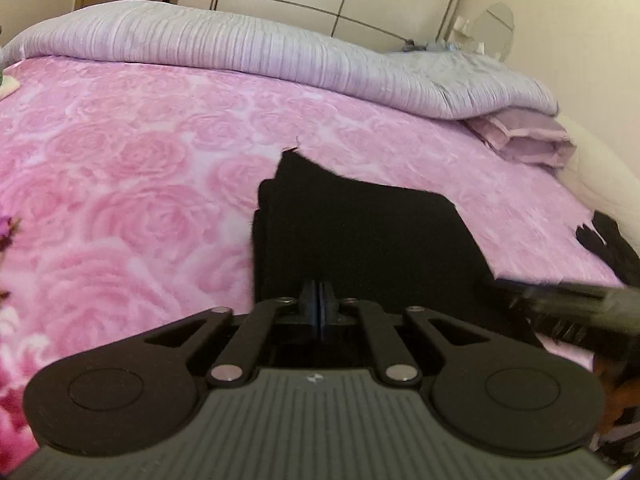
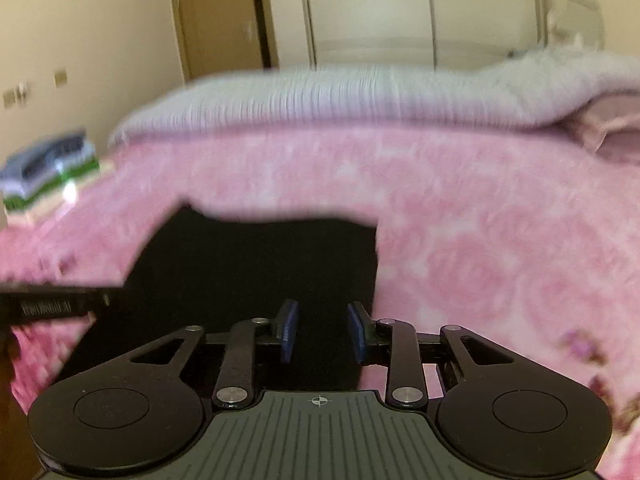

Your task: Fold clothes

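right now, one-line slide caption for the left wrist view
Left gripper, fingers shut, poised over a folded black garment on the pink rose-print bedspread.

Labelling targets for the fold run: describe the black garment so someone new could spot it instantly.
Start from the bed with the pink rose-print cover; a lilac ribbed quilt is bunched along its far side. Nearer the cameras lies the black garment, folded into a flat block. It is the only large dark thing on the pink cover, directly ahead of both grippers.
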A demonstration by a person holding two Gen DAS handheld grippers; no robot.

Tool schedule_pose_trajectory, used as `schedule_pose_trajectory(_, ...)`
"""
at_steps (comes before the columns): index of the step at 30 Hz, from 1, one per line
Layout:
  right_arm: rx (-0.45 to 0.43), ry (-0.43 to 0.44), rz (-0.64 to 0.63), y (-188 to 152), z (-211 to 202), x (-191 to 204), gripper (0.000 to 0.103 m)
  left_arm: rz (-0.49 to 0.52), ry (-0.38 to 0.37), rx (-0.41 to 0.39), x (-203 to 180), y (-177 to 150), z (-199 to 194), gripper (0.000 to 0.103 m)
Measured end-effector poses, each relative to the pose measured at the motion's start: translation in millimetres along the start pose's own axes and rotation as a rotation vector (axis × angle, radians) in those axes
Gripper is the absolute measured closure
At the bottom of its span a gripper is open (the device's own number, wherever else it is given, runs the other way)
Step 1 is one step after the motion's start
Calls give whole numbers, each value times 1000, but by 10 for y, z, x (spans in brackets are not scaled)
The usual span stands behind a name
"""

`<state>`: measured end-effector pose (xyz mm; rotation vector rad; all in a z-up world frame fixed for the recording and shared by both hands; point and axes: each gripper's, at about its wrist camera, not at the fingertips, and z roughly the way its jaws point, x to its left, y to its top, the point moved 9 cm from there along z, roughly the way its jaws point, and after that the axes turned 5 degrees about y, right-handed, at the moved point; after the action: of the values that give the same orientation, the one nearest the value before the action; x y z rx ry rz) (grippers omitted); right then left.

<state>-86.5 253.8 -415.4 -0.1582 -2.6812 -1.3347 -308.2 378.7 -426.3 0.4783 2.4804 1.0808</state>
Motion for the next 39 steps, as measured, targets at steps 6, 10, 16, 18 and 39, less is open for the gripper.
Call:
schedule_pose_trajectory(6, 18, 20, -9, -5, 104, -42, 71, 13, 21, 4, 13, 54, 75, 100)
schedule_pose_trajectory(10, 9, 21, 72, 37, -158, -84, 71, 18, 50, -1, -70, 56, -272, 100)
schedule_pose_trajectory(16, -44, 18, 104, -151, -855, 201, 71, 9, 54, 41, -238, -375, -715, 99)
schedule_pose_trajectory(18, 31, 0, 94, -381, -765, 284, 71, -4, 78, 72, -238, -575, -699, 99)
schedule_pose_trajectory(39, 119, -85, 158, -1009, -1669, 656, 42, 124, 296, 127, -672, -1096, -1755, 64)
